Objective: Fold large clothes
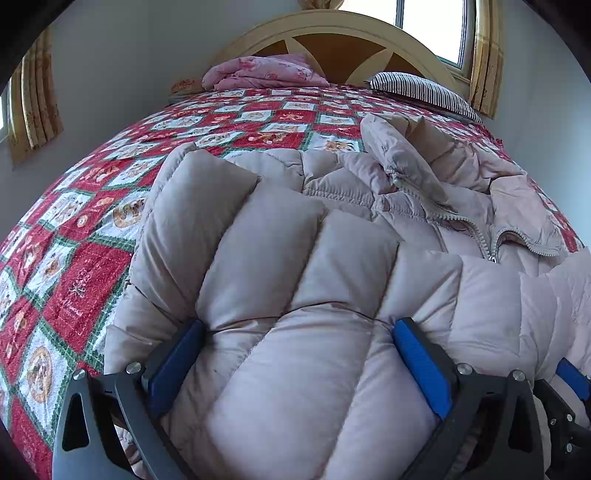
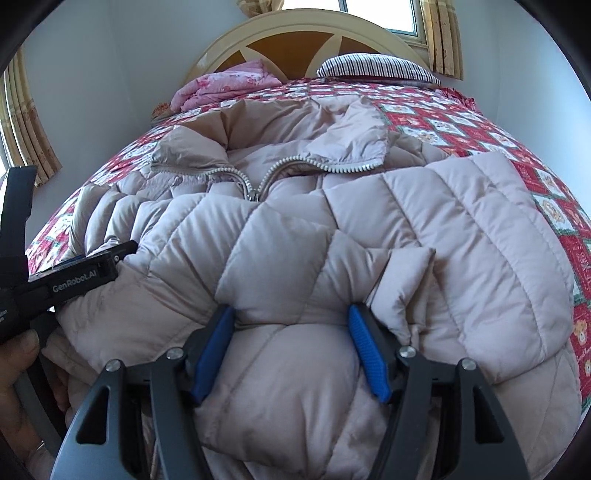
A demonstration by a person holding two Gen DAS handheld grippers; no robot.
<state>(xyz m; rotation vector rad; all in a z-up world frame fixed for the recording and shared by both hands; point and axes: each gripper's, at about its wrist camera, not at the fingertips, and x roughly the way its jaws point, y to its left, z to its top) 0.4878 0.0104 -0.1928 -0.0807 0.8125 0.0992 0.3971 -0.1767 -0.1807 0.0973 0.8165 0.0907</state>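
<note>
1. On the bed (image 1: pixel 92 236), a puffy beige jacket (image 1: pixel 295 258) lies spread over the red patchwork quilt (image 1: pixel 66 295), zipper (image 2: pixel 258 177) partly undone near the collar.
2. Quilt shows bare to the jacket's left in the left wrist view and along its right edge in the right wrist view, so there's open room on both sides.
3. Up at the headboard (image 1: pixel 332 33), a pink bundle (image 1: pixel 262 72) and a striped pillow (image 1: pixel 424 90) sit well apart from the jacket's collar.
4. Left gripper (image 1: pixel 295 369): jaws spread wide, blue pads (image 1: pixel 173 365) pressing into a thick quilted fold bulging between them — grasping the jacket's padding.
5. Right gripper (image 2: pixel 291 350): jaws a bit narrower, blue pads (image 2: pixel 369 354) squeezing a bunched fold of the same jacket, fabric puckered at both pads.
6. Both grippers work side by side at the near edge; the left gripper's black body shows at the left of the right wrist view, touching the jacket.
</note>
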